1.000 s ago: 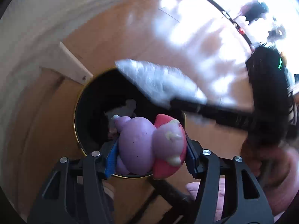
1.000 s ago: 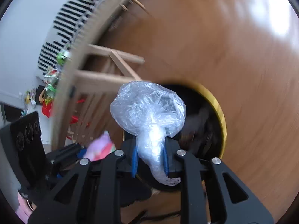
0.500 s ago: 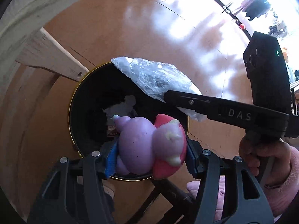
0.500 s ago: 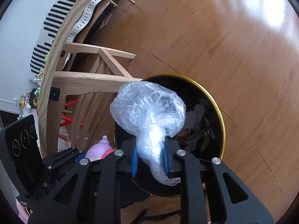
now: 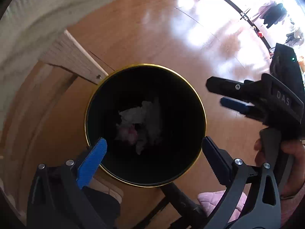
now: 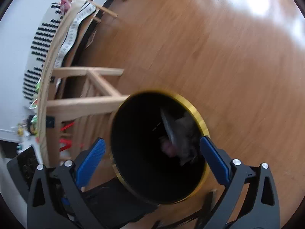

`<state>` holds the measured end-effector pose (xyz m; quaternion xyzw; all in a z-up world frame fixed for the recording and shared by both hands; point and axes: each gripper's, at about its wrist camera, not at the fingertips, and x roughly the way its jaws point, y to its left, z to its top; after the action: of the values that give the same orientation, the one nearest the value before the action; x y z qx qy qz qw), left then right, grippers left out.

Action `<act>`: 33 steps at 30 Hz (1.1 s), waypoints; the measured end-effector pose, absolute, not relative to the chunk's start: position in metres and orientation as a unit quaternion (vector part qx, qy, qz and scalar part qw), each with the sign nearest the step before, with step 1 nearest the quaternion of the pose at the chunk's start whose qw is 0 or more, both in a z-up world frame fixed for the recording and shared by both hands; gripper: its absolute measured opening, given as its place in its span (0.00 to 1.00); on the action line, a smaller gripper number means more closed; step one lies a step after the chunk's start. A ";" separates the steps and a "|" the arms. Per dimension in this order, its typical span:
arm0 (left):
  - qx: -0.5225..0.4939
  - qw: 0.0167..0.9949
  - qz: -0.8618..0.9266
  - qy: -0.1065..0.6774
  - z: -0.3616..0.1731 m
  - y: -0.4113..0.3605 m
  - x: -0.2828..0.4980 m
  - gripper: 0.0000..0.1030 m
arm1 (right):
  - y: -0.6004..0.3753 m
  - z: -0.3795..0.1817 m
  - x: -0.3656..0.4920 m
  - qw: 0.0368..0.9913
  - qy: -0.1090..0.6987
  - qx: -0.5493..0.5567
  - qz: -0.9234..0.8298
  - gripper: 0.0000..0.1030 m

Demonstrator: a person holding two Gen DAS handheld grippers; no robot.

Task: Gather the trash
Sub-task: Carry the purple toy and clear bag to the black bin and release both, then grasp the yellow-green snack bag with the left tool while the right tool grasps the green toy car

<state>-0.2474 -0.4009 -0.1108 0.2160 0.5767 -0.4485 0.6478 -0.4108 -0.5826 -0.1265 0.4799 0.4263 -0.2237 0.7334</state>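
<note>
**Inspector A:** Left tool: jaws spread wide, nothing between them. One finger carries a ribbed blue pad; the opposite finger shows only a dark serrated edge. State: open and empty.

**Inspector B:** Noted. Right tool: also spread wide and empty, with ribbed blue pads on both fingers. In the left camera it appears ahead and to the right of the left tool, black plastic body, gripped by a hand.

**Inspector A:** The bin?

**Inspector B:** Directly ahead of and below both tools. Round and cylindrical, black inside, with a thin shiny gold rim. It stands on a glossy wooden floor with visible plank seams and bright glare.

**Inspector A:** Contents?

**Inspector B:** At the bottom, centred between the left tool's fingers, lies crumpled white trash, papery or plastic; I cannot tell which. A soft pink and pale purple lump lies against it. In the right camera the contents are motion-blurred; a pink patch and a greyish streak show, no more.

**Inspector A:** Surroundings?

**Inspector B:** A pale, rough-grained wooden beam touches the bin rim ahead and to the left of the left tool. In the right camera, a light wooden frame with slats stands left of the bin. Below the right side of the left tool, quilted pink fabric.
</note>
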 end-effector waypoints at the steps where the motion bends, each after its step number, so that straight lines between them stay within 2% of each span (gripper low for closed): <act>1: 0.216 0.651 -0.451 0.571 -0.106 -0.401 -0.250 0.94 | -0.583 -0.121 -0.412 0.740 0.424 0.466 -0.236 0.93; 7: 0.206 0.678 -0.478 0.519 -0.060 -0.390 -0.256 0.94 | -0.585 -0.081 -0.408 0.783 0.380 0.411 -0.271 0.93; 9: 0.147 0.682 -0.497 0.516 -0.026 -0.373 -0.246 0.94 | -0.580 -0.054 -0.399 0.815 0.349 0.370 -0.279 0.93; 13: 0.082 0.735 -0.502 0.448 0.057 -0.318 -0.215 0.94 | -0.557 0.003 -0.368 0.876 0.273 0.314 -0.244 0.93; 16: 0.099 0.802 -0.440 0.392 0.100 -0.272 -0.182 0.94 | -0.532 0.031 -0.323 0.909 0.253 0.279 -0.178 0.93; 17: 0.132 0.838 -0.357 0.391 0.106 -0.251 -0.159 0.94 | -0.524 0.034 -0.306 0.915 0.258 0.270 -0.154 0.93; 19: 0.145 0.867 -0.268 0.394 0.105 -0.220 -0.128 0.94 | -0.502 0.038 -0.254 0.917 0.303 0.239 -0.098 0.93; 26: 0.023 0.886 -0.165 0.433 0.080 -0.120 -0.019 0.94 | -0.422 0.047 -0.129 0.911 0.382 0.151 0.024 0.93; 29: -0.012 0.876 -0.167 0.452 0.065 -0.110 0.009 0.94 | -0.394 0.049 -0.100 0.913 0.380 0.141 0.044 0.93; 33: 0.003 0.877 -0.180 0.445 0.058 -0.114 0.038 0.94 | -0.364 0.031 -0.061 0.903 0.405 0.118 0.081 0.93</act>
<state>0.0381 -0.1140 0.0577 0.0032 0.4452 -0.1798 0.8772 -0.0609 -0.3644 0.0312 0.1184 0.4045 0.0812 0.9032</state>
